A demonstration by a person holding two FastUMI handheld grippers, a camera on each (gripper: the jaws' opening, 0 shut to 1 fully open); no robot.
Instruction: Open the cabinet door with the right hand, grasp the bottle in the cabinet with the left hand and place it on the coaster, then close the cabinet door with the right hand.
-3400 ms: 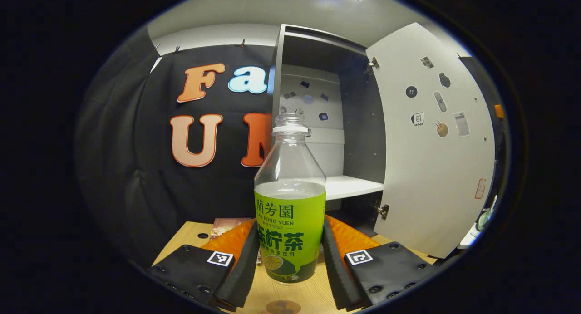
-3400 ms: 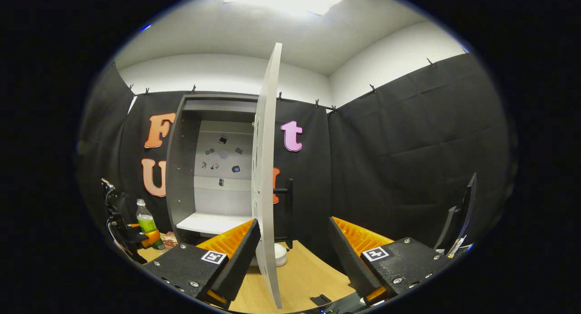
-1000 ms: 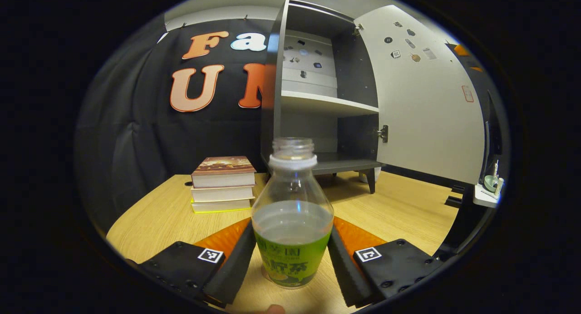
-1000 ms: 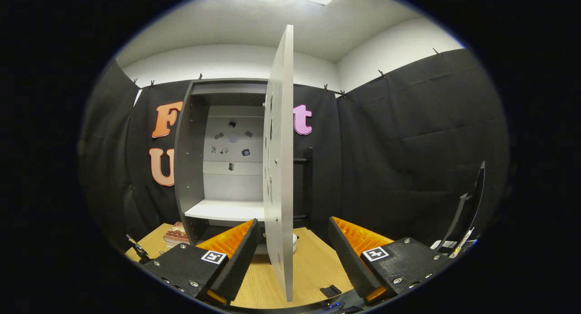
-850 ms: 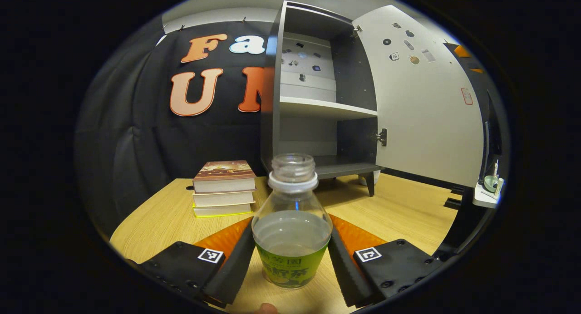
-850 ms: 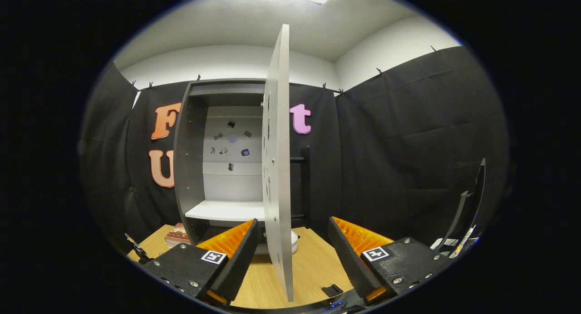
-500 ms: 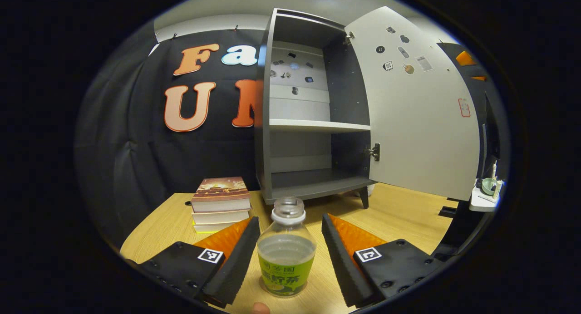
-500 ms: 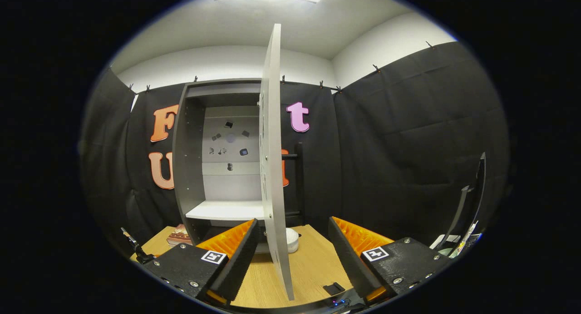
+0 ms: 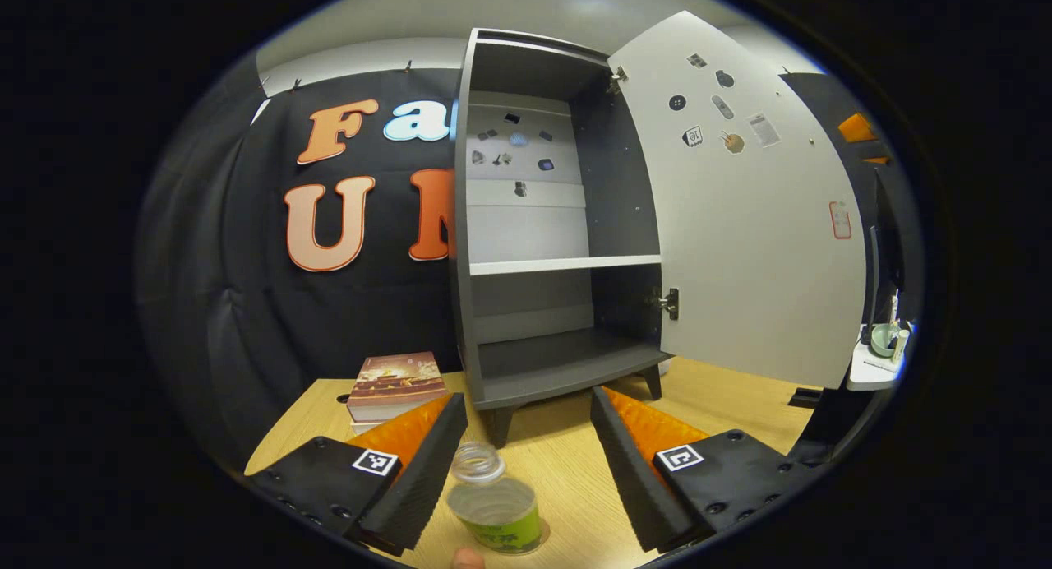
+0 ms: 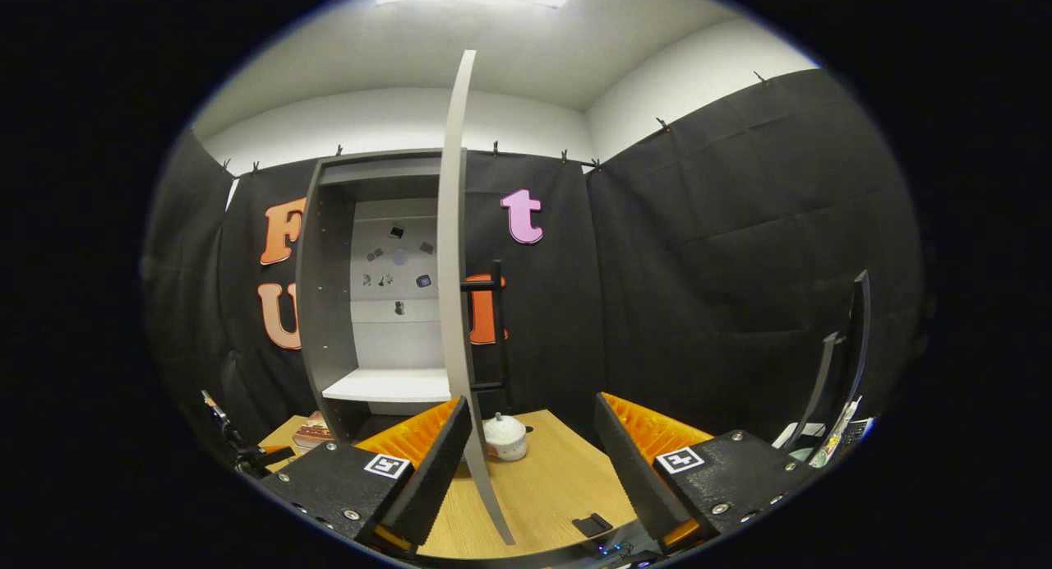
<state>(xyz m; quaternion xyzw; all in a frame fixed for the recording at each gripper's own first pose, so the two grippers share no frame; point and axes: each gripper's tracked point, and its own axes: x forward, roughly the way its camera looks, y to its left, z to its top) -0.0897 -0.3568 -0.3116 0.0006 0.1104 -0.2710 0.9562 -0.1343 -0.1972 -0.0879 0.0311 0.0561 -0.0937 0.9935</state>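
Note:
The clear bottle [image 9: 496, 510] with a green label and no cap stands upright on the wooden table [image 9: 740, 404], low in the left gripper view. My left gripper [image 9: 526, 478] is open and hangs above and behind the bottle, with neither finger touching it. What lies under the bottle is hidden. The grey cabinet [image 9: 559, 363] stands open with bare shelves, its white door [image 9: 740, 248] swung out to the right. In the right gripper view the door [image 10: 456, 306] is edge-on, just beside the left finger of my open right gripper [image 10: 534, 478]. The black door handle [image 10: 496, 322] is behind it.
A stack of books [image 9: 396, 380] lies left of the cabinet. A small white lidded jar [image 10: 504, 436] sits on the table [image 10: 551, 487] behind the door, and a small black object [image 10: 592, 524] lies near the front edge. A dark stand [image 10: 838, 363] rises at the right.
My left gripper has opened, let go of the bottle and drawn back and up, leaving it standing on the table. The right gripper has shifted, so the door edge now sits further left.

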